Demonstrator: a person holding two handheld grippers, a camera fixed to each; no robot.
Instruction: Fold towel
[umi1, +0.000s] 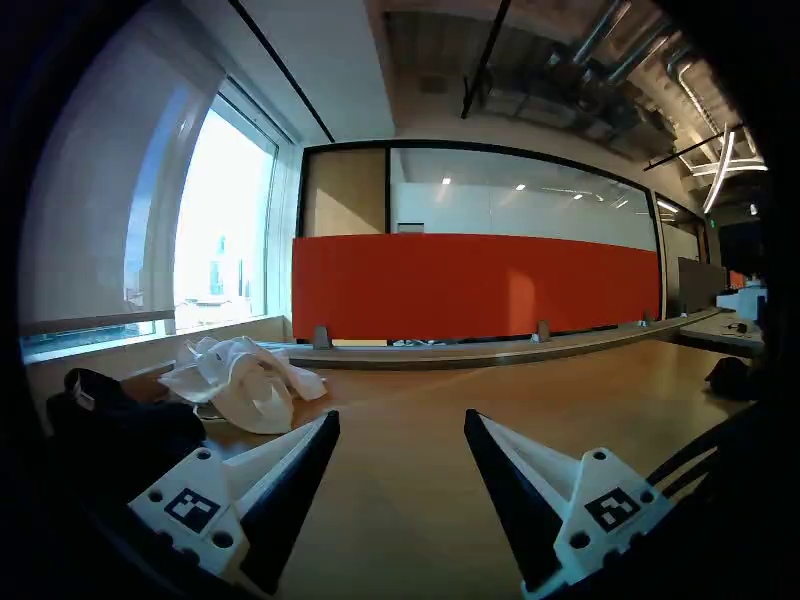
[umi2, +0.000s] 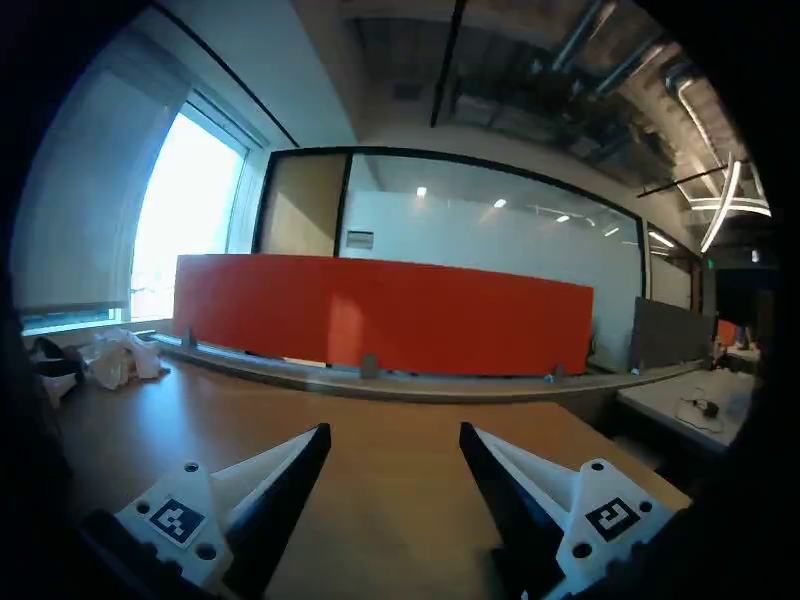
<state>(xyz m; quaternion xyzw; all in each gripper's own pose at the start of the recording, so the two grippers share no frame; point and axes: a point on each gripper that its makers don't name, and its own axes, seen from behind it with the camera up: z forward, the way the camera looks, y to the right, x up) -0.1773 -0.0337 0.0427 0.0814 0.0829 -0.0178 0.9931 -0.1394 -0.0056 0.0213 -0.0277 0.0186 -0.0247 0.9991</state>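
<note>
Left claw (umi1: 401, 414), left gripper view: fingers spread wide at bottom centre of frame, nothing held between them, tips over bare table (umi1: 500, 390). Towel (umi1: 245, 380) lies crumpled in a white heap at middle left, on the table, beyond and to the left of the left finger and apart from it. Dark bundle (umi1: 110, 420) sits at lower left, just beside the towel. Red panel (umi1: 475, 285) stands across the centre along the table's far edge. Window (umi1: 220, 230) at upper left.

Right claw (umi2: 394, 428), right gripper view: fingers likewise wide apart at bottom centre, holding nothing, over the table (umi2: 390, 500). Towel (umi2: 122, 358) appears small at the far left edge, well apart from the fingers. Panel (umi2: 380, 310) spans the middle of frame. Second desk (umi2: 690, 400) at lower right, a cable lying on it.
</note>
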